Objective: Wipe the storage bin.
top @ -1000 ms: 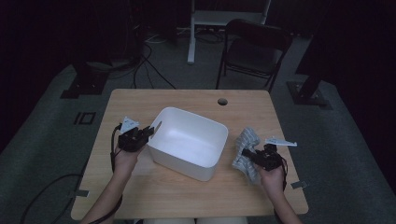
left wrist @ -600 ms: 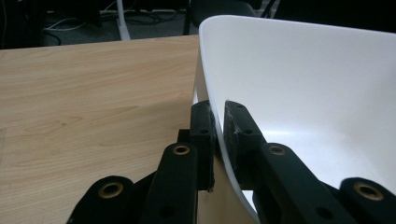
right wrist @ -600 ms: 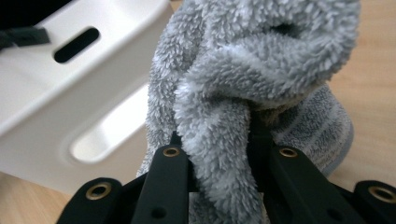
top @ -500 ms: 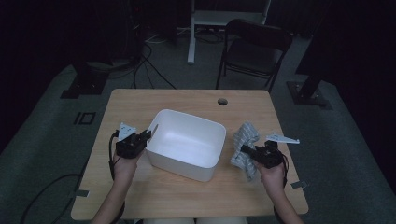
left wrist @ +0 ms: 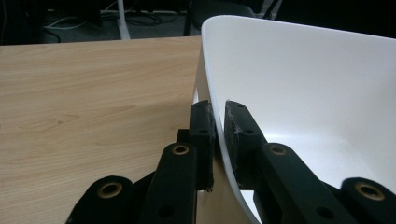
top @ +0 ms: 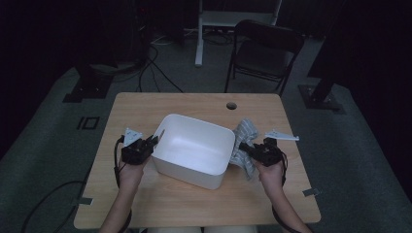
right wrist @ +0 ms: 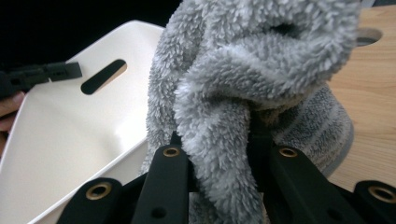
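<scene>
The grey towel lay bunched on the tabletop, just beside the right-hand wall of the white plastic bin. We held the right gripper with its fingers pinching a fold of the towel; in the right gripper view the fleecy pile bulged up between them, with the striped part of the cloth resting on the wood behind. We held the left gripper at the opposite wall of the bin, its fingers clamped on the thin rim, one inside and one outside. The bin stood near the middle of the tabletop, slightly skewed to its edges, with a slot handle in its wall.
</scene>
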A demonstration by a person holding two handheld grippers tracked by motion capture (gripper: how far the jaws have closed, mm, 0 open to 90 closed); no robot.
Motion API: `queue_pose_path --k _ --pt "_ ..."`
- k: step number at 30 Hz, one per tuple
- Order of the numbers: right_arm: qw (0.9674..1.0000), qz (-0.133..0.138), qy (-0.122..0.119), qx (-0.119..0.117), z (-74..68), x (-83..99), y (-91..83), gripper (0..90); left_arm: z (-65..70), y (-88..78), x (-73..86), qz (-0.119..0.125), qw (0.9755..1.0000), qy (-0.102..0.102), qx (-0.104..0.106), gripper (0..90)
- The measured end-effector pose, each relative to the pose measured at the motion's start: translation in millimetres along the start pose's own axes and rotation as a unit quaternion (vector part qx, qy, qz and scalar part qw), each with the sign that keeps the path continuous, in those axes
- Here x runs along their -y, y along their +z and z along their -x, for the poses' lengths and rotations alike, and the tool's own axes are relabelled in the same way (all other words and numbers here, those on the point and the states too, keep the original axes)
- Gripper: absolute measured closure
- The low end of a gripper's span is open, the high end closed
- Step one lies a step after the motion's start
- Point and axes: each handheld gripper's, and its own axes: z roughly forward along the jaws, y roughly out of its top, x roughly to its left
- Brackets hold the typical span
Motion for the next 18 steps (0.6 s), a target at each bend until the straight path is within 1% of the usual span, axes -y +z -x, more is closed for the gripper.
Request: queue_pose_path --k 1,4,6,7,8,11,13,16,17,18 --pt "1.0 -0.003 0.0 0.0 -0.5 0.3 3.2 76.0 0.3 1.6 0.0 0.0 1.0 0.0 0.001 81.7" --pt "1.0 -0.006 -0.001 -0.002 0.0 -0.5 9.1 76.0 0.2 2.4 -1.5 -0.006 0.9999 0.013 0.001 81.7" --pt "1.0 -0.006 -0.005 0.002 -0.4 -1.8 10.6 76.0 -0.4 2.8 -1.9 -0.007 0.9999 0.015 0.003 81.7" --pt "1.0 -0.006 -0.007 0.003 -0.5 -2.3 11.0 76.0 -1.6 3.0 -1.8 -0.006 0.9998 0.015 0.008 81.7" --pt "1.0 -0.006 -0.005 0.002 -0.1 -2.3 11.5 76.0 -1.7 3.3 -1.5 -0.004 0.9999 0.013 0.009 81.6" --pt "0.9999 -0.009 -0.004 0.004 1.1 -0.4 14.6 76.1 -2.4 4.1 -2.6 -0.007 0.9998 0.016 0.013 81.6" --pt "0.9998 -0.016 -0.002 0.012 2.3 2.4 19.3 76.3 -2.6 4.3 -2.1 -0.004 0.9998 0.012 0.015 81.5" --pt "0.9996 -0.023 -0.001 0.017 4.8 5.2 23.1 76.4 -2.3 4.2 -1.6 -0.002 0.9999 0.01 0.012 81.6" --pt "0.9995 -0.027 0.001 0.019 6.1 6.9 25.0 76.4 -2.1 4.1 -1.2 -0.001 0.9999 0.005 0.011 81.6" --pt "0.9992 -0.035 0.009 0.018 9.4 9.9 28.2 76.4 -1.6 4.0 -1.0 0.001 1.0 0.004 0.007 81.5"
